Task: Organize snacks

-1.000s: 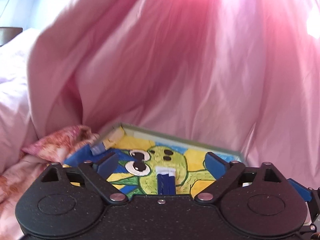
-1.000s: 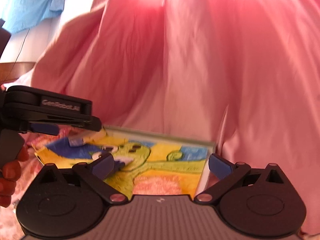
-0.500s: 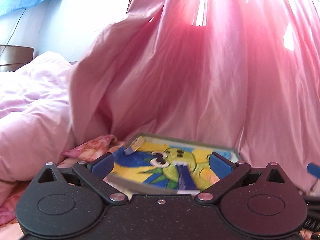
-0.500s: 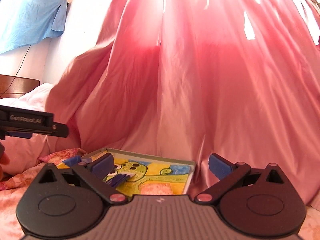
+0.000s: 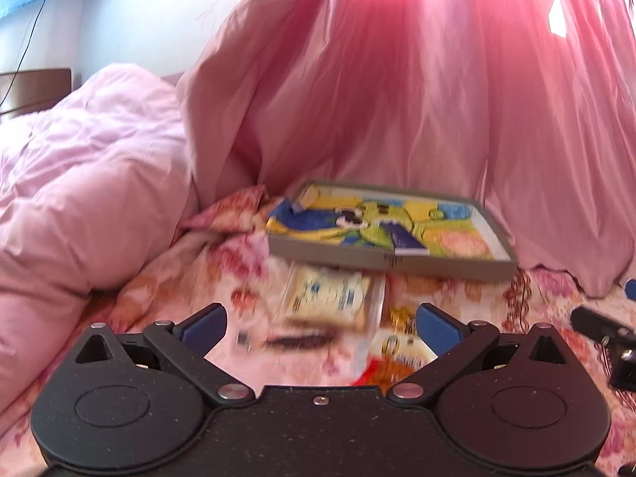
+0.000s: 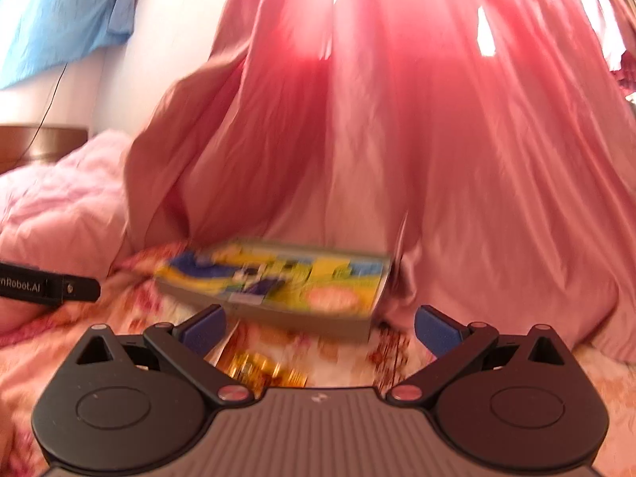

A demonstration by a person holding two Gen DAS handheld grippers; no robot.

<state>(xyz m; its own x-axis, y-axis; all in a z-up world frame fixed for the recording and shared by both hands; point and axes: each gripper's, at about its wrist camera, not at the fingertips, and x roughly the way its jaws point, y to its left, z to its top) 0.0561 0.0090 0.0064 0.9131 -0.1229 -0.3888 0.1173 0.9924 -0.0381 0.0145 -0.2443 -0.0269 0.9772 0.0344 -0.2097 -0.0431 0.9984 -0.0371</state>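
A shallow grey box (image 5: 449,268) with a yellow, blue and green cartoon lining lies on the floral bedsheet against the pink curtain; it also shows in the right wrist view (image 6: 278,312). A cream snack packet (image 5: 328,298) lies in front of the box. A yellow and red snack packet (image 5: 397,355) lies nearer, by my right finger. My left gripper (image 5: 318,328) is open and empty, above the sheet short of the packets. My right gripper (image 6: 318,328) is open and empty, over a gold-wrapped snack (image 6: 262,369). Both views are motion-blurred.
A pink curtain (image 5: 437,91) hangs behind the box. A rumpled pink duvet (image 5: 79,198) lies at the left. The other gripper shows at the right edge of the left wrist view (image 5: 604,334) and at the left edge of the right wrist view (image 6: 47,286).
Both grippers have pulled back from the box, which now sits farther away. The snack packets on the sheet have come into view. Both stayed open.
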